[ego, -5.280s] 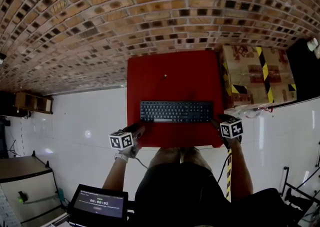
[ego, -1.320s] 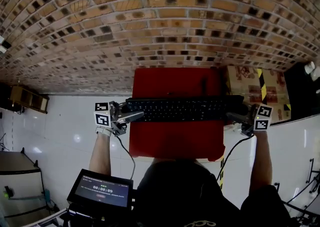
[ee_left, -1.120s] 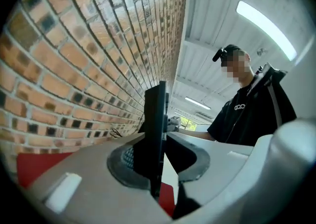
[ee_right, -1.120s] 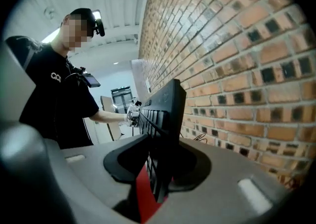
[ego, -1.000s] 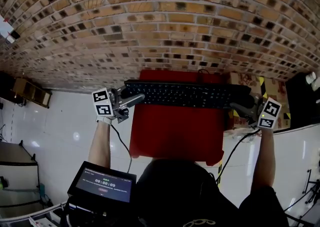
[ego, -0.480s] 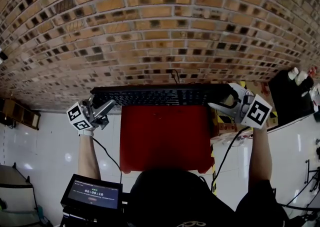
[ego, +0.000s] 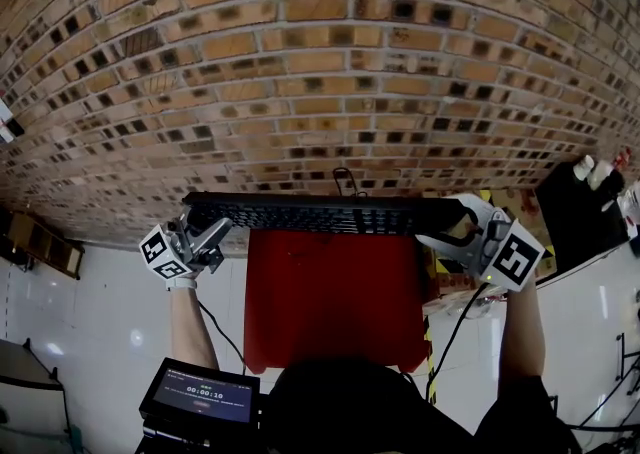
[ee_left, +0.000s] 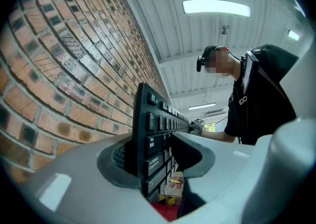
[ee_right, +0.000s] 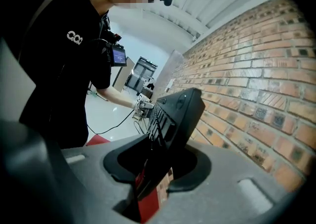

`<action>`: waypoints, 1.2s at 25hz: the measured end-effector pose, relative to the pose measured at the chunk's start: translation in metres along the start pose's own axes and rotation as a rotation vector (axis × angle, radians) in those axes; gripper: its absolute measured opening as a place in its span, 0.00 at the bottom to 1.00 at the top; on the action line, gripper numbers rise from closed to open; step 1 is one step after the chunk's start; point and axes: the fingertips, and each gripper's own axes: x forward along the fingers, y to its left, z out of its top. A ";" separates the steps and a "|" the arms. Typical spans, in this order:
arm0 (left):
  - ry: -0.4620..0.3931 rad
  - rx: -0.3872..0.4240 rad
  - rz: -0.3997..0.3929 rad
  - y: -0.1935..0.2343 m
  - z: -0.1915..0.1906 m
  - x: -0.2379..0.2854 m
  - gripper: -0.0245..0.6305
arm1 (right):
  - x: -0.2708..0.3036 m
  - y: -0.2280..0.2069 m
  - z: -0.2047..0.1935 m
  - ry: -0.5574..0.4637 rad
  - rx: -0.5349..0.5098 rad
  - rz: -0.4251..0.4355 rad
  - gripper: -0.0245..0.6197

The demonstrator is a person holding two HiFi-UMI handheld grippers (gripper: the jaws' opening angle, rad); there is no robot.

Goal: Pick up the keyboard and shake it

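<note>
A brick wall (ego: 320, 52) was seen across the whole upper part of the head view. A white floor (ego: 80, 322) lay below it, and a red desk (ego: 330, 292) was set against the wall.

The keyboard (ego: 320, 213) was held in the air above the desk's far edge. It was carried level and lengthwise along the wall, tipped up so that its keys were turned toward the person. Each of its ends reached out past a side of the desk. A thin dark cable (ego: 345, 179) was looped up from its rear edge, beyond the desk's far edge.

The left tongs (ego: 212, 233) were placed out past the desk's left side. Their jaws had just been opening, and the keyboard's left end was seen between them. One pad was laid on the keyboard's back and the other on the keys, so that end was gripped at a fairly wide setting.

The right tongs (ego: 450, 227) were placed out past the desk's right side. They were closed partway on the keyboard's right end, which was clamped between both pads.

A cardboard box (ego: 450, 280) was partly seen just right of the desk, behind the right tongs. A small screen (ego: 200, 399) was seen off the desk's near left corner.
</note>
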 end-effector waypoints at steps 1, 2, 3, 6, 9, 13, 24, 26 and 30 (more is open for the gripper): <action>-0.014 0.018 0.003 0.001 0.005 0.001 0.34 | -0.004 0.000 -0.008 0.082 -0.025 0.008 0.20; -0.026 0.033 0.005 0.002 0.009 0.002 0.34 | -0.010 0.001 -0.020 0.195 -0.058 0.023 0.20; -0.036 0.042 0.006 0.002 0.012 0.002 0.34 | -0.015 0.003 -0.029 0.285 -0.084 0.035 0.20; -0.051 0.054 0.000 -0.006 0.016 0.001 0.35 | -0.020 0.007 -0.024 0.311 -0.101 0.027 0.20; -0.052 0.076 0.000 -0.013 0.024 0.002 0.35 | -0.022 0.007 -0.014 0.272 -0.118 0.015 0.20; -0.044 0.119 -0.016 -0.027 0.033 0.006 0.35 | -0.027 0.007 0.002 0.196 -0.214 0.017 0.20; 0.169 -0.014 0.039 -0.021 -0.057 0.001 0.40 | -0.025 0.015 -0.062 0.320 -0.215 0.049 0.18; 0.176 -0.033 0.044 -0.022 -0.066 0.000 0.41 | -0.026 0.017 -0.070 0.328 -0.190 0.062 0.18; 0.195 -0.042 0.038 -0.025 -0.071 0.001 0.41 | -0.028 0.017 -0.076 0.334 -0.159 0.061 0.18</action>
